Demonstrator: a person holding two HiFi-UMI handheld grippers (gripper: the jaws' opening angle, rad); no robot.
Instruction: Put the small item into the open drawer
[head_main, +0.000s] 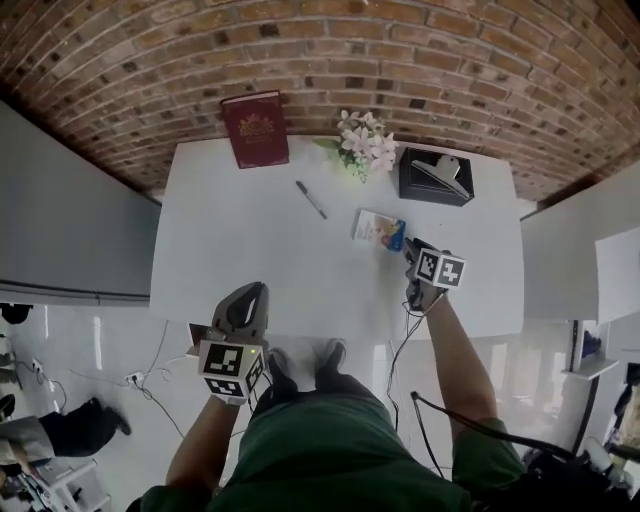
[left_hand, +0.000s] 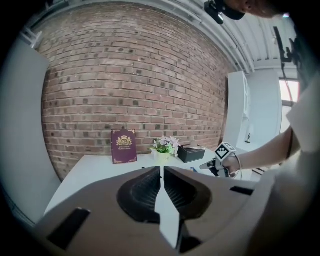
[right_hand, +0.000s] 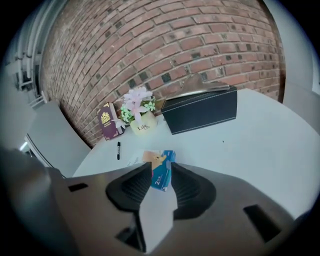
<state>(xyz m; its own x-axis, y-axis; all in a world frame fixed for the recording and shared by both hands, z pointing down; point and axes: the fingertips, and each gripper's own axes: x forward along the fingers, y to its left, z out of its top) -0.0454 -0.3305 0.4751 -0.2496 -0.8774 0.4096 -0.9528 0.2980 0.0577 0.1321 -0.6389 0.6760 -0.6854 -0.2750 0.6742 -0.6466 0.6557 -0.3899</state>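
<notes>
The small item, a blue and white box (head_main: 380, 230), lies flat on the white table (head_main: 250, 260), right of centre. My right gripper (head_main: 410, 250) is at the box's near right end, pointing down at it. In the right gripper view the box (right_hand: 162, 170) sits between the fingertips of the right gripper (right_hand: 161, 176), whose jaws stand apart around it. My left gripper (head_main: 254, 292) hovers at the table's near edge on the left, jaws together with nothing between them (left_hand: 161, 169). A dark brown piece (head_main: 197, 334) shows beside it under the table edge; I cannot tell whether it is the drawer.
Along the back of the table stand a red book (head_main: 255, 128), a pot of flowers (head_main: 365, 145) and a black tissue box (head_main: 435, 175). A pen (head_main: 310, 198) lies mid-table. A brick wall rises behind the table. Cables trail over the floor near my feet.
</notes>
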